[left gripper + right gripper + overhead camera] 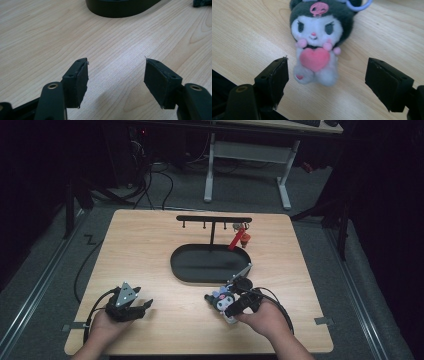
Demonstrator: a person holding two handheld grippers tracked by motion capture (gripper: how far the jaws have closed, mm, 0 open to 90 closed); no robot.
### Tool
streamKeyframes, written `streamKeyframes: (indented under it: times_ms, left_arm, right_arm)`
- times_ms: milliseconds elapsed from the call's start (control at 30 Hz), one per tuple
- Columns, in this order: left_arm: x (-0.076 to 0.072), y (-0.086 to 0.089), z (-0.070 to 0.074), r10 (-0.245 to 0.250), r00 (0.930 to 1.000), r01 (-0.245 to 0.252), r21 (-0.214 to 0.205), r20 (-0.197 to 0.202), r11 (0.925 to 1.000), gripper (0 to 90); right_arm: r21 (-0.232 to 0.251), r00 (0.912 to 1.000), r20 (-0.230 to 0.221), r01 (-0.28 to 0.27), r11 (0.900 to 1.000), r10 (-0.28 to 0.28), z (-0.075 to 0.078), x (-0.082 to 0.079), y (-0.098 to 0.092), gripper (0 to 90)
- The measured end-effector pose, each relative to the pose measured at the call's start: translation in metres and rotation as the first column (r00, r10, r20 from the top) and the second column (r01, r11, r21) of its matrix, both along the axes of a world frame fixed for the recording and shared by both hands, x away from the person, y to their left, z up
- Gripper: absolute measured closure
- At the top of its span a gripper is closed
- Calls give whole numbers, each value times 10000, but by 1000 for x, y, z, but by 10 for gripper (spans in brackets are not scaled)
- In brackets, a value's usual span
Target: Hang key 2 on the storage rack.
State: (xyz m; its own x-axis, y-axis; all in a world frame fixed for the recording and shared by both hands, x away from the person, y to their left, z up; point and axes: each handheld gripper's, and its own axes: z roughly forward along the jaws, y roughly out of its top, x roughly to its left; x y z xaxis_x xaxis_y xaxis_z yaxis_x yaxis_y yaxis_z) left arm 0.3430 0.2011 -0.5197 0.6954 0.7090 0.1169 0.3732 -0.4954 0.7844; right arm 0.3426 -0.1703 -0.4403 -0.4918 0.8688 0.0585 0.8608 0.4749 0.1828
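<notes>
A small plush toy (318,42) with a dark hood, a white face and a pink heart lies on the wooden table (150,250). In the high view the plush toy (220,301) rests near the front, right of centre. My right gripper (327,72) is open, its pads standing wide on either side of the toy's feet without touching it. The right gripper (229,312) sits just behind the toy, in a hand. My left gripper (145,306) rests near the front left, held by the other hand. In its own view the left gripper (116,75) is open over bare wood.
A black oval tray (180,265) lies in the middle of the table, and its wall (120,8) shows ahead of the left gripper. Behind it stands a black T-shaped rack (214,219) with hooks; a red keychain (240,238) hangs at its right end. Desk legs stand beyond the table.
</notes>
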Motion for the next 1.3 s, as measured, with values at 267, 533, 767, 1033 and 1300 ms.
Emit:
streamKeyframes:
  times_ms: [267,533,767,1033,1300]
  left_arm:
    - [-1,-1,0,-50,10000,50,84,-4,10000,361]
    - [-1,-1,0,-67,10000,67,123,6,9999,361]
    - [0,-2,-1,-138,9999,138,122,-73,9998,358]
    - [-1,-2,-1,-157,9999,158,163,-60,9997,357]
    - [-1,-3,-1,-141,9999,142,163,-63,9998,356]
  right_arm:
    - [-54,9994,-355,-53,10000,51,-25,3,10,198]
    - [-178,9992,-369,-148,9997,142,-40,1,15,260]
    - [-323,9996,-194,-213,9993,206,-45,-2,14,429]
    - [-347,9983,193,-552,9979,559,-31,-4,14,491]
    - [-139,9981,552,-279,9995,286,-6,0,2,492]
